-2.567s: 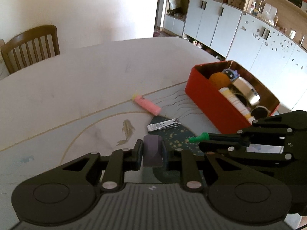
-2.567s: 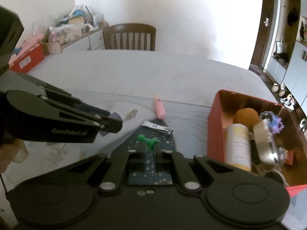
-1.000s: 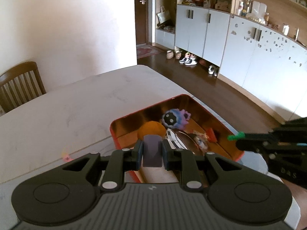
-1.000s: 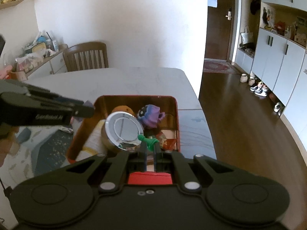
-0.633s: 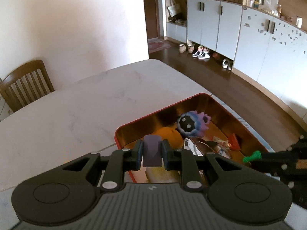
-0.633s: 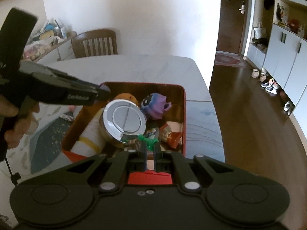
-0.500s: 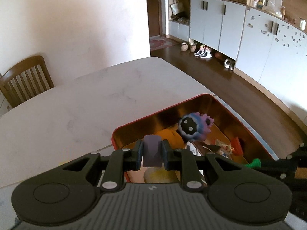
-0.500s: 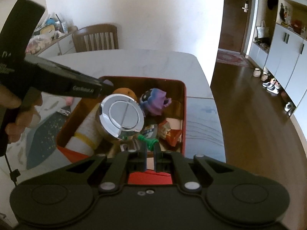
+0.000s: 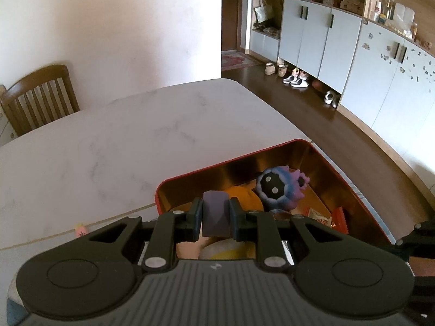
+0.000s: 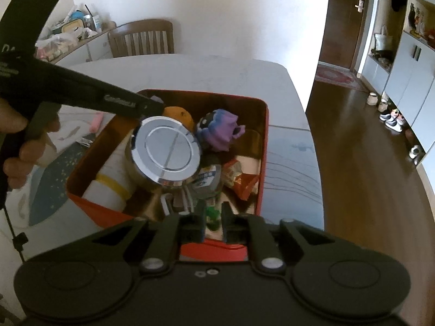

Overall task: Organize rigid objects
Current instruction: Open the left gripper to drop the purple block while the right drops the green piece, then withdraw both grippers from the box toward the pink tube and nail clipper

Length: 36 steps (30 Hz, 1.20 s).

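Note:
My left gripper (image 9: 216,214) is shut on a small purple-grey block (image 9: 215,212) and hangs over the near left corner of the red tin box (image 9: 244,160). In the right wrist view this left gripper (image 10: 155,103) reaches in from the left, just above the chrome lid (image 10: 167,149). My right gripper (image 10: 213,218) hovers over the box's near end (image 10: 265,135). Its jaws are opening, and a small green peg (image 10: 212,214) sits low between them, blurred, with gaps to the pads.
The box holds an orange ball (image 9: 244,198), a purple spiky toy (image 10: 220,127), a white bottle (image 10: 108,187) and snack packets (image 10: 242,176). A pink lighter (image 10: 96,123) and nail clipper (image 10: 85,141) lie left of it. The table edge (image 10: 299,103) and floor are right.
Both grippers came over the red box and sank closer to it. The right jaws have parted a little and the green peg has slipped lower between them.

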Each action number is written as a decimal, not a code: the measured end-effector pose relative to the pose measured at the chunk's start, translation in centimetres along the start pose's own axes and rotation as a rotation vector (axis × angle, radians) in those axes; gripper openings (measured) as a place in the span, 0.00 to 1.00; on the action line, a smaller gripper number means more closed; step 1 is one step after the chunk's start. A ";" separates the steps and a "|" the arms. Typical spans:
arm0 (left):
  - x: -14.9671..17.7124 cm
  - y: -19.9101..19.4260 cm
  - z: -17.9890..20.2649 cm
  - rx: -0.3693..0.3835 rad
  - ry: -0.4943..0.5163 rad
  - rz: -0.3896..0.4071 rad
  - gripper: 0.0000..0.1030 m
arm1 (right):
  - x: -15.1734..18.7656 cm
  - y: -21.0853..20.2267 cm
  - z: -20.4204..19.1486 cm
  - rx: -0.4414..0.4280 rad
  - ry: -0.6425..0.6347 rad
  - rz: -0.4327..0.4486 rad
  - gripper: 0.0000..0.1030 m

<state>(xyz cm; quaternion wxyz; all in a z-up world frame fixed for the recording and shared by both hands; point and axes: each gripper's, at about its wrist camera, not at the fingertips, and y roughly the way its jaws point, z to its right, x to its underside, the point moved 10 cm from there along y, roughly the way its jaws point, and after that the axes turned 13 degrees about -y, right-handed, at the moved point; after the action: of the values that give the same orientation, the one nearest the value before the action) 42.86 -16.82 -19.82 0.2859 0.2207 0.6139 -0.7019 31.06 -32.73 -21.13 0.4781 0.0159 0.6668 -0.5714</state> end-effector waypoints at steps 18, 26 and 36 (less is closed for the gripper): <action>-0.2 -1.6 0.1 0.012 -0.026 -0.001 0.20 | -0.1 -1.7 0.7 -0.020 0.077 0.041 0.33; 0.1 -4.5 0.3 0.036 -0.011 0.035 0.31 | -0.8 -3.3 0.5 -0.016 0.111 0.081 0.43; 1.1 -8.3 -0.4 0.050 -0.018 0.059 0.55 | -1.6 -5.3 -1.2 -0.008 0.156 0.121 0.61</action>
<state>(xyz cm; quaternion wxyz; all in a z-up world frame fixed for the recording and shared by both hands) 36.45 -15.92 -14.54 0.3062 0.2396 0.5869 -0.7102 28.15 -32.78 -16.25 0.4582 0.0986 0.7022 -0.5360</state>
